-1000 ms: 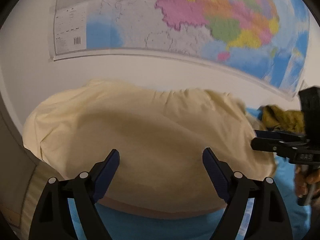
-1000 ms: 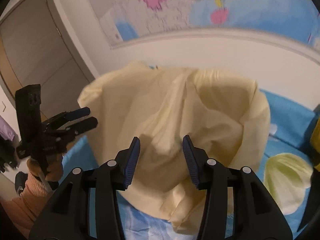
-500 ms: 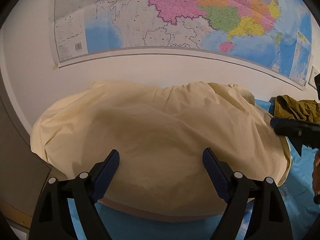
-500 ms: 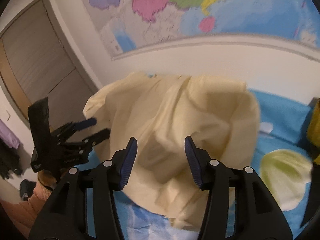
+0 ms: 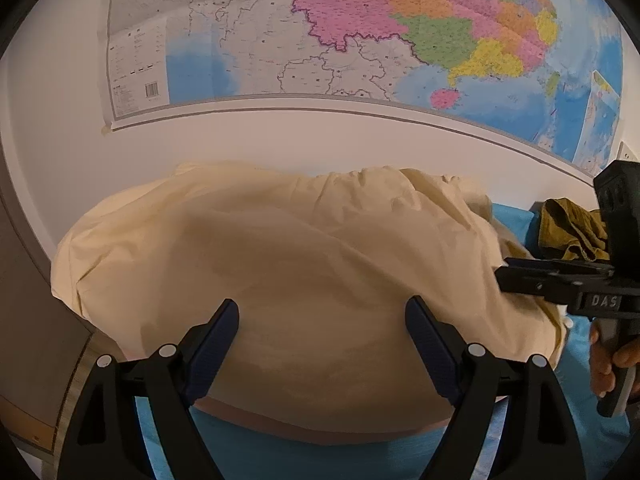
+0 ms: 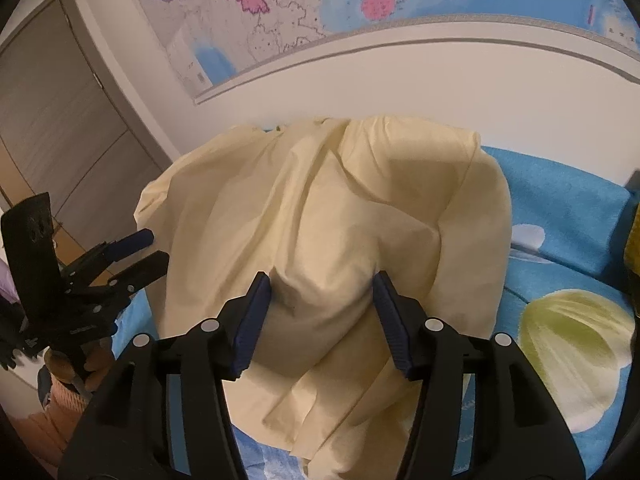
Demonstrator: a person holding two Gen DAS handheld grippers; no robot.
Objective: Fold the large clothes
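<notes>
A large pale yellow garment (image 5: 304, 264) lies rumpled on the blue bedsheet (image 6: 560, 216) against the wall. It also shows in the right wrist view (image 6: 340, 216), with a raised fold between my right fingers. My left gripper (image 5: 322, 320) is open wide and empty, hovering above the garment's near edge. My right gripper (image 6: 322, 292) is open, its blue pads on either side of the fold, not closed on it. Each gripper shows in the other's view: the right one (image 5: 560, 284) at the garment's right edge, the left one (image 6: 132, 252) at its left edge.
A big coloured wall map (image 5: 360, 40) hangs over the bed. An olive-brown garment (image 5: 568, 232) lies at the right by the wall. A grey door (image 6: 52, 128) stands to the left. The sheet has a green-and-white print (image 6: 568, 328).
The right gripper has opened wider and moved down closer to the yellow fold. The left gripper has stayed open and shifted slightly over the garment's near edge.
</notes>
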